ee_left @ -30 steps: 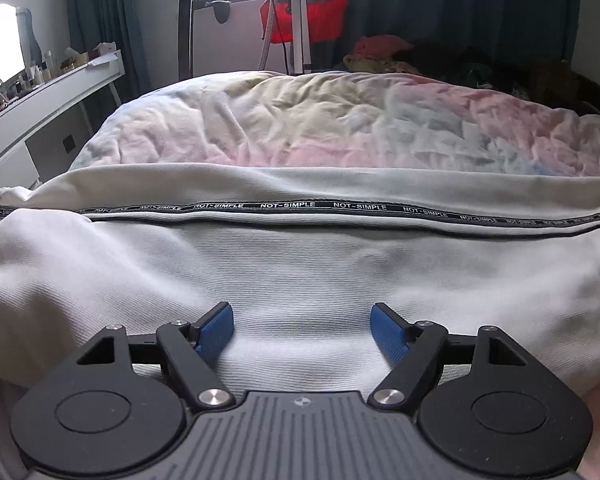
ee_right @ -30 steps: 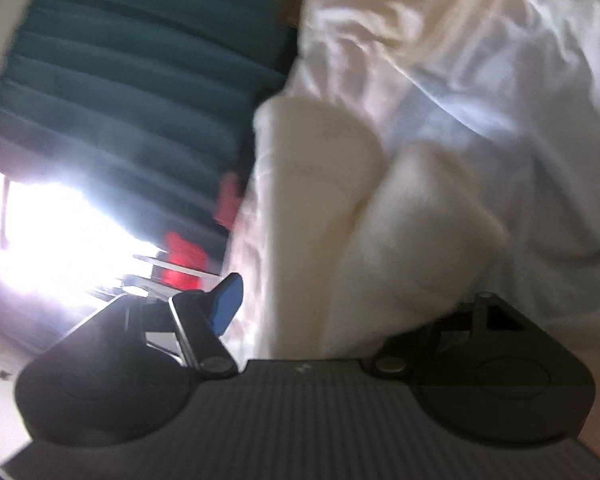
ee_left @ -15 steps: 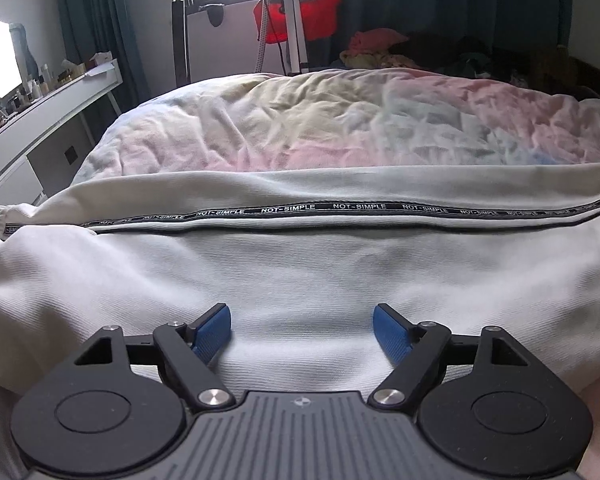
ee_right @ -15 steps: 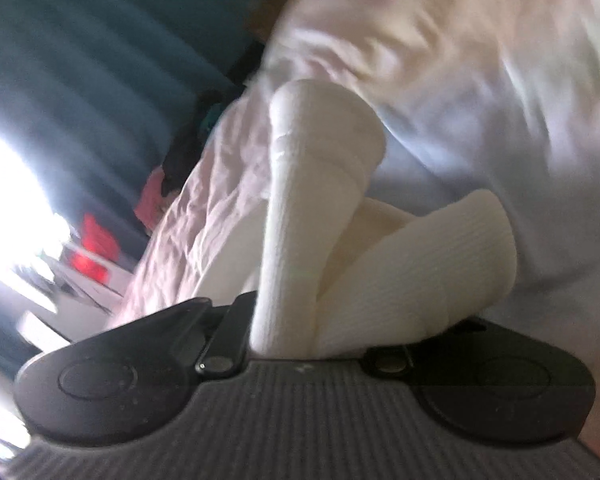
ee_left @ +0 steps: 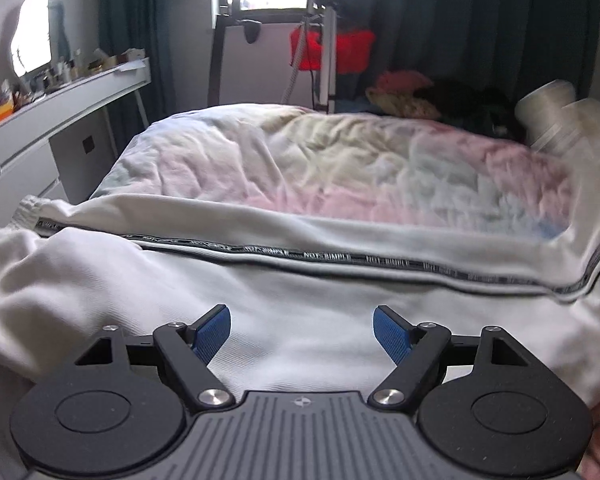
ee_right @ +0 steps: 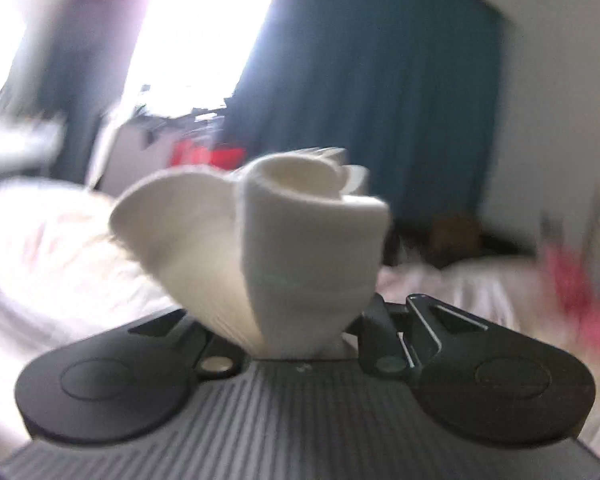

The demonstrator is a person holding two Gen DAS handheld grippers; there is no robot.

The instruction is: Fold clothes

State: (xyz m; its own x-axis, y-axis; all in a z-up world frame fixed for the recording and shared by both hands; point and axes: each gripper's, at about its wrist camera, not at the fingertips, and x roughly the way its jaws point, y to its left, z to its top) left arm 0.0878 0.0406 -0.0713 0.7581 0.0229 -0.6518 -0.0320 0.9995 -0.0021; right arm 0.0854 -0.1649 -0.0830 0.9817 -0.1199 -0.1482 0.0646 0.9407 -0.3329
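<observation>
White pants (ee_left: 284, 312) with a black lettered side stripe (ee_left: 340, 258) lie across the bed. My left gripper (ee_left: 302, 334) is open, its blue pads just above the white fabric, holding nothing. My right gripper (ee_right: 300, 344) is shut on the bunched ribbed cuffs of the pants (ee_right: 284, 248) and holds them lifted in the air; its fingertips are hidden by the cloth. The lifted cuffs also show blurred at the right edge of the left wrist view (ee_left: 556, 120).
A pastel crumpled duvet (ee_left: 340, 160) covers the bed. A white desk with clutter (ee_left: 60, 104) stands at the left. A tripod with a red item (ee_left: 328, 52) and dark curtains (ee_left: 480, 20) stand beyond the bed, with a clothes pile (ee_left: 404, 96) near them.
My right gripper has closed on the cuffs and swung them up off the bed. The pants' right end rises. My left gripper stays open over the fabric.
</observation>
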